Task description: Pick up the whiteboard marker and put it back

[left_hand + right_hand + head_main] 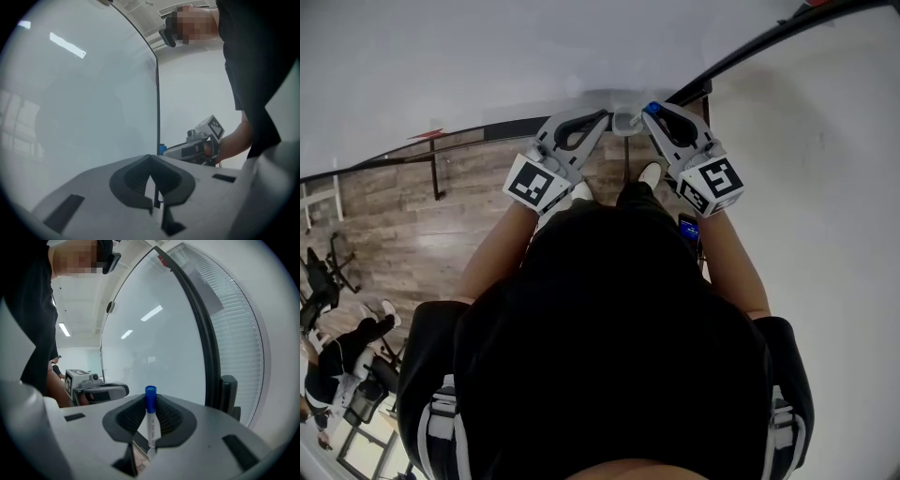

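Observation:
The whiteboard marker [151,420], white with a blue cap, stands upright between the pads of my right gripper [150,430], which is shut on it. In the head view the blue cap [652,109] shows at the tip of the right gripper [658,116], close to the whiteboard [534,56]. My left gripper [609,120] is held beside it, tips almost touching the right one's. Its jaws [152,180] are shut with nothing between them. From the left gripper view the right gripper [197,147] and the marker's cap [161,149] lie to the right, next to the board [84,108].
The board's black frame [206,348] runs down the right of the right gripper view, with window blinds [243,324] past it. A wooden floor [422,234] lies below. Someone sits on a chair [337,356] at the far lower left.

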`<state>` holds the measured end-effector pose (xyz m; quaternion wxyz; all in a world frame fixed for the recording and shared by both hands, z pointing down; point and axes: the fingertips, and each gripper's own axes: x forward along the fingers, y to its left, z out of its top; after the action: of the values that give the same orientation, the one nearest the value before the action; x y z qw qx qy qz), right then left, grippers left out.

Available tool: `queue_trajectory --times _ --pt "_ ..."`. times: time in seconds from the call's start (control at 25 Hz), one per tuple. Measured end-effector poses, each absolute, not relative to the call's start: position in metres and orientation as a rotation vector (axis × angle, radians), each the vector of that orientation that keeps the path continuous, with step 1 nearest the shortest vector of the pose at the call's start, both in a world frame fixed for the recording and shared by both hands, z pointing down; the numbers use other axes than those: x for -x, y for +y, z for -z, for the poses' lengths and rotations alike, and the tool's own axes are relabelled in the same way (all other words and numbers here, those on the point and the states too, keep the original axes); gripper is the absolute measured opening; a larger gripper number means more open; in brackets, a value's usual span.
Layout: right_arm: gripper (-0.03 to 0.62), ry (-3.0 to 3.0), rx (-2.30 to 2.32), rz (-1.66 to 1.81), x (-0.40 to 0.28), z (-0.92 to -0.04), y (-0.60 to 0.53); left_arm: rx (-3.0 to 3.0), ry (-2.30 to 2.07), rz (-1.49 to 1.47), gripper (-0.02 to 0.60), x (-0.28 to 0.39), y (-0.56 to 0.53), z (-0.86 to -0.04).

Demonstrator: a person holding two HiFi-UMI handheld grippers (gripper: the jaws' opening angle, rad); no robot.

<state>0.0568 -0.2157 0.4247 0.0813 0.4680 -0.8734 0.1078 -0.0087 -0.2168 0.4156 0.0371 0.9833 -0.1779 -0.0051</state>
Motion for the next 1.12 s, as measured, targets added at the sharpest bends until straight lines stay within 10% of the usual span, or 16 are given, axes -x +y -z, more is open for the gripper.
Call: queue_trajectory --times 1.12 --pt "0.063 -2.478 -1.03 -0.314 -0.047 -0.535 -0.236 -2.969 -0.863 0.026 0.003 0.008 -0.223 -0.407"
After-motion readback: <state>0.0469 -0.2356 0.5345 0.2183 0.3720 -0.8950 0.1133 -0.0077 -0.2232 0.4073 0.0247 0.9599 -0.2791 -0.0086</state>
